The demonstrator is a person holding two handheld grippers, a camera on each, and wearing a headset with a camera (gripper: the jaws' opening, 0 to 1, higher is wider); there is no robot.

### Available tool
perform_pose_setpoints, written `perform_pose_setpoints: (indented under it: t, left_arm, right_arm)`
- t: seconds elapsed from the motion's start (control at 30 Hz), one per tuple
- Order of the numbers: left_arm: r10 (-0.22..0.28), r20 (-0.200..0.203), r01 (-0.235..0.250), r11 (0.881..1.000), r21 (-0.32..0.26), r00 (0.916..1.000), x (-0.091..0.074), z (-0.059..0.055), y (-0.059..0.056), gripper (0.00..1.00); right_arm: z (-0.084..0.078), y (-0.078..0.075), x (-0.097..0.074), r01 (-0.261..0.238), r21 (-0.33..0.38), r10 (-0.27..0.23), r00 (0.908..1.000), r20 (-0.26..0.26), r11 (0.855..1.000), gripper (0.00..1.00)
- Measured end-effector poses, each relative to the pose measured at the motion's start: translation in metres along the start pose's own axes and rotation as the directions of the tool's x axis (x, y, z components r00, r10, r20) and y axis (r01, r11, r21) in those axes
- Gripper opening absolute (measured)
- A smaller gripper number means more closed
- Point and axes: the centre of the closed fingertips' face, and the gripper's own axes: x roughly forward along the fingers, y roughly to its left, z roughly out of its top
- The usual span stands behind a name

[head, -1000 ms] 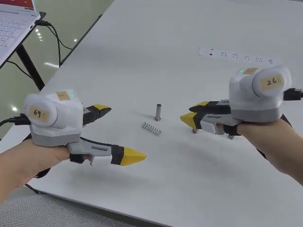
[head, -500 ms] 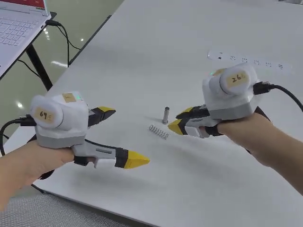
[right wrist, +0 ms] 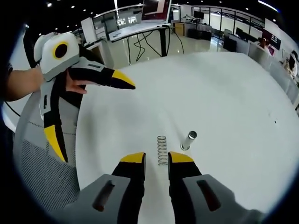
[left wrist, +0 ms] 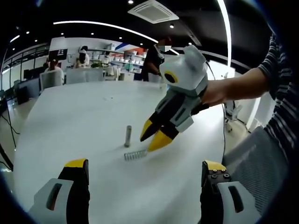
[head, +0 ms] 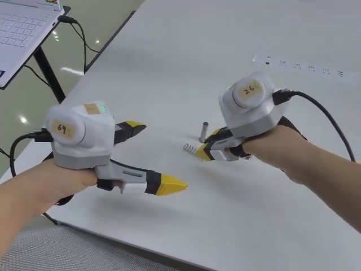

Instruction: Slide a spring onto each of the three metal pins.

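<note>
Right tool (right wrist: 156, 159) narrow, just before one spring (right wrist: 162, 150), one pin (right wrist: 188, 140); left tool (left wrist: 145, 164) wide.

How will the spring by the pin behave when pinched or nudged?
The spring is a thin open coil lying on its side on the smooth table, so a nudge would probably roll it. It looks light; a hard pinch by the right gripper may squash or flick it.
</note>
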Motion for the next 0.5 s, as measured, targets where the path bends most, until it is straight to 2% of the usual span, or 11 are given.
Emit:
perform_pose_setpoints:
  t: [0.27, 0.5]
  left_arm:
    - [-0.012, -0.003, 0.012, 1.0, -0.005, 0.9999, -0.005, -0.002, 0.0, 0.98]
    - [-0.038, -0.013, 0.038, 0.999, 0.002, 0.9992, -0.003, -0.003, -0.007, 0.98]
  right_arm:
    - [-0.011, -0.001, 0.014, 0.016, 0.032, -0.015, 0.9992, -0.036, 0.999, 0.16]
    - [-0.018, -0.002, 0.02, 0.039, 0.056, -0.038, 0.9988, -0.031, 0.998, 0.15]
